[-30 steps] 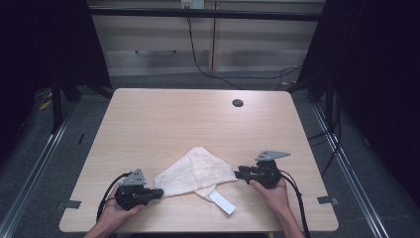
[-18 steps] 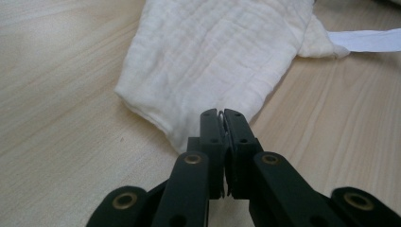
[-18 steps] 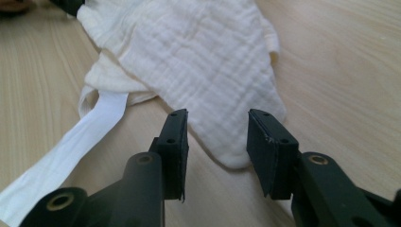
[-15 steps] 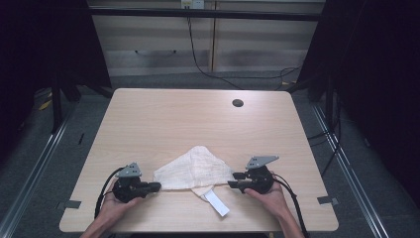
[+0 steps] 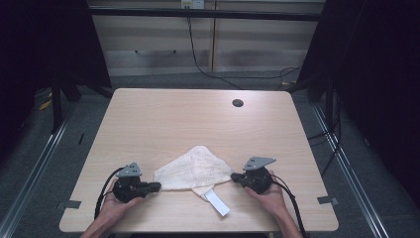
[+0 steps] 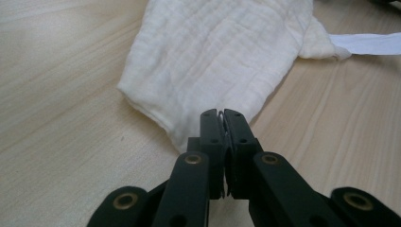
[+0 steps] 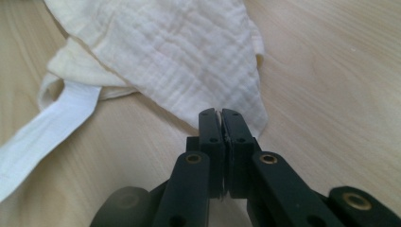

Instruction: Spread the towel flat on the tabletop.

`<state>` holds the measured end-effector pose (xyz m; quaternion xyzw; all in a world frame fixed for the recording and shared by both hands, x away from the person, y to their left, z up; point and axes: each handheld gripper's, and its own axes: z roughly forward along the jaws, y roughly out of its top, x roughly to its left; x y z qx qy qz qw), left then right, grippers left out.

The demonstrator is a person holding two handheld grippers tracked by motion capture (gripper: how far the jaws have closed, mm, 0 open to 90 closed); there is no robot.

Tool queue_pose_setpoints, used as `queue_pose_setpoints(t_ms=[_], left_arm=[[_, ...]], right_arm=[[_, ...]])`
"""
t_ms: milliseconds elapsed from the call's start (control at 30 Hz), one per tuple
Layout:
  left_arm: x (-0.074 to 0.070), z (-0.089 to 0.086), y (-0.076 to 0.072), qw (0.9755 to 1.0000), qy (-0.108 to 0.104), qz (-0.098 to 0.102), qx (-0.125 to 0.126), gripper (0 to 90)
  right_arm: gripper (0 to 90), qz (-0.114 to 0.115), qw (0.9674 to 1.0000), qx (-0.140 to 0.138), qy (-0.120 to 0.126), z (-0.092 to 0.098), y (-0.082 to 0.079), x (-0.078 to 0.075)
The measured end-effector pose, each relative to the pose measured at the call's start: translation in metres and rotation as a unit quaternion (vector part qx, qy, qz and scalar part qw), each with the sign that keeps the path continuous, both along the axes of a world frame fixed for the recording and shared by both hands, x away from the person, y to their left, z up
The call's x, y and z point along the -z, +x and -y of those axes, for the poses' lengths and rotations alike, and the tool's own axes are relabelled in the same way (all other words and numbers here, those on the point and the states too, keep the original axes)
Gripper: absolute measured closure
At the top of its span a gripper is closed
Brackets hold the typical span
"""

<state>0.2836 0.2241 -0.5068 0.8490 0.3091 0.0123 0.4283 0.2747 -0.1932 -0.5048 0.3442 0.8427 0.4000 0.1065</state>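
Observation:
A cream-white cloth (image 5: 195, 170) lies folded into a rough triangle near the table's front edge, its point facing away from me. My left gripper (image 5: 157, 187) is shut on the cloth's left corner (image 6: 189, 61); its jaws press together over the hem. On the opposite side, my right gripper (image 5: 234, 177) is shut on the right corner (image 7: 189, 52). A white label strip (image 5: 217, 202) sticks out from under the cloth's front edge and lies flat on the wood (image 7: 42, 132).
The light wooden table (image 5: 198, 124) has a dark round cable hole (image 5: 237, 103) at the back right. Cables trail from both grippers toward the front edge. Dark floor and metal rails surround the table.
Both grippers shifted slightly: the left a little left and away from me, the right a little toward the front edge. The cloth stays pinched between them.

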Motion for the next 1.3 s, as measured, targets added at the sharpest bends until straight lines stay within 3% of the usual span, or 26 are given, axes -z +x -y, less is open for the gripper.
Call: queue_pose_setpoints(t_ms=[100, 200, 267, 467, 600, 733, 967, 1300], left_arm=[[-0.005, 0.001, -0.002, 0.9999, -0.015, 0.002, 0.001, 87.5], [-0.017, 0.004, -0.004, 0.9993, -0.032, 0.019, 0.000, 87.6], [-0.027, 0.004, -0.005, 0.9983, -0.051, 0.027, -0.002, 87.6], [-0.048, 0.003, 0.001, 0.9963, -0.073, 0.044, -0.013, 87.5], [-0.064, -0.002, 0.007, 0.9936, -0.096, 0.053, -0.024, 87.6], [-0.084, -0.003, 0.011, 0.9912, -0.110, 0.072, -0.022, 87.5], [-0.115, -0.007, 0.019, 0.9834, -0.151, 0.093, -0.041, 87.4], [-0.148, -0.009, 0.025, 0.9778, -0.168, 0.115, -0.051, 87.6]], right_arm=[[88.7, -0.008, 0.9991, 0.005, 0.041, 0.005, 0.002, -0.005], [88.9, -0.005, 0.9953, 0.019, 0.095, 0.013, 0.001, -0.019], [89.0, 0.003, 0.9927, 0.025, 0.117, 0.017, 0.000, -0.030], [89.2, 0.019, 0.9901, 0.046, 0.131, 0.026, 0.001, -0.051], [89.4, 0.028, 0.9888, 0.047, 0.139, 0.027, 0.002, -0.064], [89.4, 0.046, 0.9866, 0.048, 0.149, 0.029, 0.005, -0.087], [89.5, 0.072, 0.9818, 0.047, 0.169, 0.028, 0.011, -0.120], [89.5, 0.086, 0.9767, 0.040, 0.192, 0.030, 0.016, -0.148]])
